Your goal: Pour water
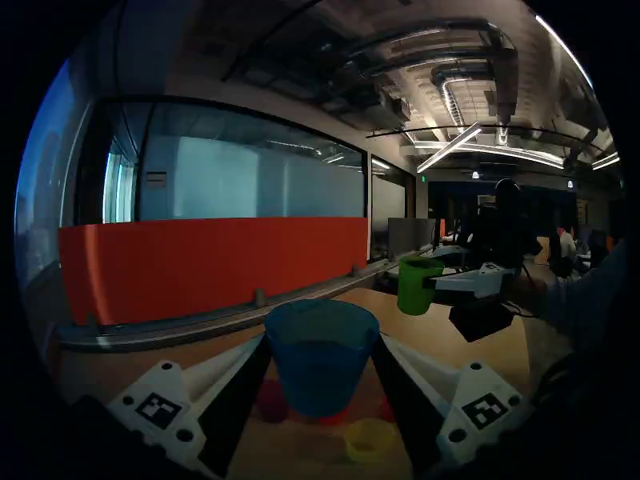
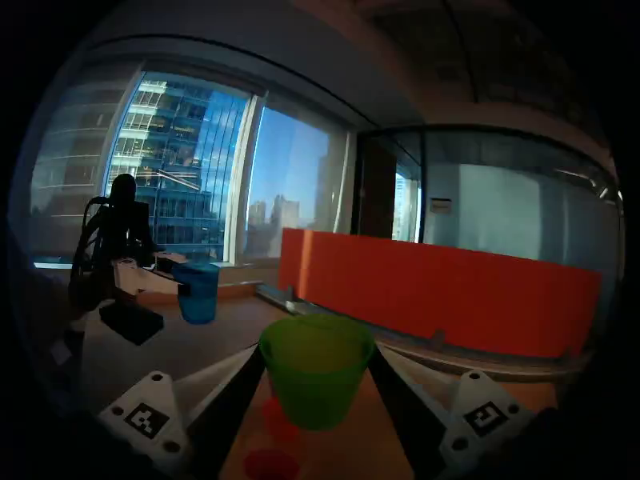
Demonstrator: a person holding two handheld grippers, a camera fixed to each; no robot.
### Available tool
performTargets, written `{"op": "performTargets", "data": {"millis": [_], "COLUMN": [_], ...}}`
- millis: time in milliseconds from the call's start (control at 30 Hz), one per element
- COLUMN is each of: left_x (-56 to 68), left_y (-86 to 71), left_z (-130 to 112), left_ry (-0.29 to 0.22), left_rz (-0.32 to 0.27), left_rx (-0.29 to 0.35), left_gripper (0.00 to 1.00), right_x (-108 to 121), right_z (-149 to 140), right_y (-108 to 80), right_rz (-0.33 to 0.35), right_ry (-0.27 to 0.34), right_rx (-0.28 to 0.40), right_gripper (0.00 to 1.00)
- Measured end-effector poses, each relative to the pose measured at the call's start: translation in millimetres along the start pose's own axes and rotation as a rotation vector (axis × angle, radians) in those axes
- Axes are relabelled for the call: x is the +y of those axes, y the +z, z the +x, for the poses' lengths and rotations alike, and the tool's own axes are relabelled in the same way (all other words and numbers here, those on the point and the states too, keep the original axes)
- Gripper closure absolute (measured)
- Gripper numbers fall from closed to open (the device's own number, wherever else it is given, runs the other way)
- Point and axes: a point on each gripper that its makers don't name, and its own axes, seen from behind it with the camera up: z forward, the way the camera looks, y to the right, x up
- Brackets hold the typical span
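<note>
A: Our left tongs hug the blue cup, one finger on each side. The cup stands straight up, above the table.

B: And our right tongs hug the green cup the same way. It is straight up too.

A: So we hold both cups, but nothing is tipped. The cups are well apart.

B: We think the pouring has not begun. Next we should bring the cups close, put one rim above the other, and tip slowly.

A: Which one has the water? We see a darker band low in the blue cup. It may be water, but we cannot tell for sure.

B: Small things lie under the cups: a yellow cup, a pink thing and red things.

A: We could spill on those. The orange wall stands behind the table, out of our way.

B: We see nothing between the two cups, so the way looks free.
</note>
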Motion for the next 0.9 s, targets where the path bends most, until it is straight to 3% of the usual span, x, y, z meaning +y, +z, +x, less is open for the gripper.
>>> {"op": "performTargets", "data": {"millis": [300,567,900], "left_x": [-2.1,-1.4,1.0], "left_y": [2.2,6.5,8.4], "left_z": [0.0,2.2,22.6], "left_ry": [0.002,0.033,0.153], "left_rz": [0.000,-0.002,0.010], "left_rx": [0.003,0.009,0.038], "left_gripper": [0.15,0.15,0.15], "right_x": [1.5,-7.4,-39.9], "right_z": [-0.2,-2.5,-6.4], "right_y": [2.7,7.3,19.5], "right_rz": [0.008,0.036,0.111], "right_ry": [0.007,0.011,0.015], "right_rx": [0.005,0.001,-0.008], "right_gripper": [0.07,0.08,0.08]}}
